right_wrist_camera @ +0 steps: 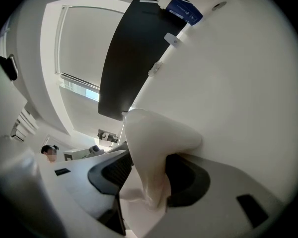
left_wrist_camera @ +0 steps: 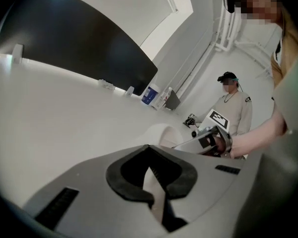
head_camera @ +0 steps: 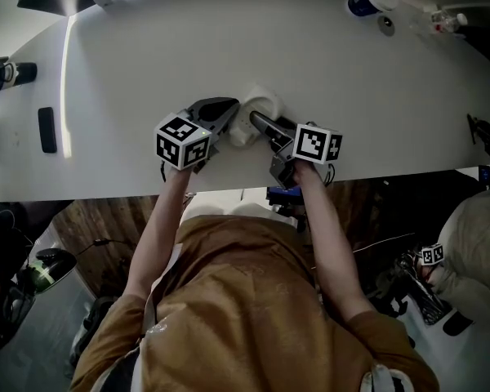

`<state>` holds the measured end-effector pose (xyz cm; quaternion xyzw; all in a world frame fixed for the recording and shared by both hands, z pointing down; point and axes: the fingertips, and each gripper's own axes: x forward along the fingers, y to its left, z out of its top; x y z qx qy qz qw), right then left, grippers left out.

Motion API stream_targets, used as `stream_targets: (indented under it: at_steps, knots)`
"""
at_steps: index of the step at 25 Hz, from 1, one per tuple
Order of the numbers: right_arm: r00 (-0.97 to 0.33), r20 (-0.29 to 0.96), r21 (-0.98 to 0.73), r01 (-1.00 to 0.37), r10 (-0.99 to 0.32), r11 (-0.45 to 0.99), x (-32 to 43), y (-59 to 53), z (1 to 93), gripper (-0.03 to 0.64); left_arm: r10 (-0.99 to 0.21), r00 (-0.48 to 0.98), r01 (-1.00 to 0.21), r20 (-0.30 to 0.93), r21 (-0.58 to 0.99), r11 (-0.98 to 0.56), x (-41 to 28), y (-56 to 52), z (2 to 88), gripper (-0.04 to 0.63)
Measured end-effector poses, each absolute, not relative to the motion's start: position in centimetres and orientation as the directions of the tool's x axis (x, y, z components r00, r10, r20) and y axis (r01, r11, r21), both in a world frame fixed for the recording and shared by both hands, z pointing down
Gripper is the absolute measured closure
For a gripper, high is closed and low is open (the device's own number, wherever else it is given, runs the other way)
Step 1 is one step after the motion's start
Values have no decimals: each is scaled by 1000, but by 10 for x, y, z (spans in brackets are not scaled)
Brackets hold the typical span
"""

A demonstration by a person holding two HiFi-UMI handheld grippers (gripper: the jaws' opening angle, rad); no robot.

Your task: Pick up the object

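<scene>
Because both claws bite the same soft white object (head_camera: 260, 109) from opposite sides, an uneven lift could stretch it or tear one hold loose, dropping it back on the table (head_camera: 147, 55). The right claw (head_camera: 255, 121) is clenched on a squashed fold of it. The left claw (head_camera: 232, 114) is nearly closed on what looks like a thin pale edge of it. It sits at the table's near edge, between the claws. Its long axis seems to run roughly left to right, with the rounded bulge pointing away from the person.
</scene>
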<state>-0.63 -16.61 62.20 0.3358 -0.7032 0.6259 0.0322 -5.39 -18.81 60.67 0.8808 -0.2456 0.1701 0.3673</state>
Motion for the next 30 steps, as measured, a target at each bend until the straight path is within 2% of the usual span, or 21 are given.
stream_targets:
  at_steps: [6,14,15,17,30]
  knots:
    - [-793,428,-877,-481,-434,13,-9,-167,619,394,-287,832,-544,475,602,-584,-55,-193,608,591]
    - [-779,446,-862,-506,-440,22,-9,-164,621,395,-294,828,-551,477,599,-581,-56,-190,608,591]
    - [-776,452,-857,-515,-440,27,-9,-163,621,397,-295,828,-552,478,597,-582,-56,-189,608,591]
    - [-767,465,-844,-535,-443,40,-7,-162,621,459,-296,827,-553,478,594,-585,-56,-189,607,591]
    - [-766,422,-842,-530,-484,104,-5,-171,607,459,-305,844,-526,441,570,-632,-55,-198,590,591]
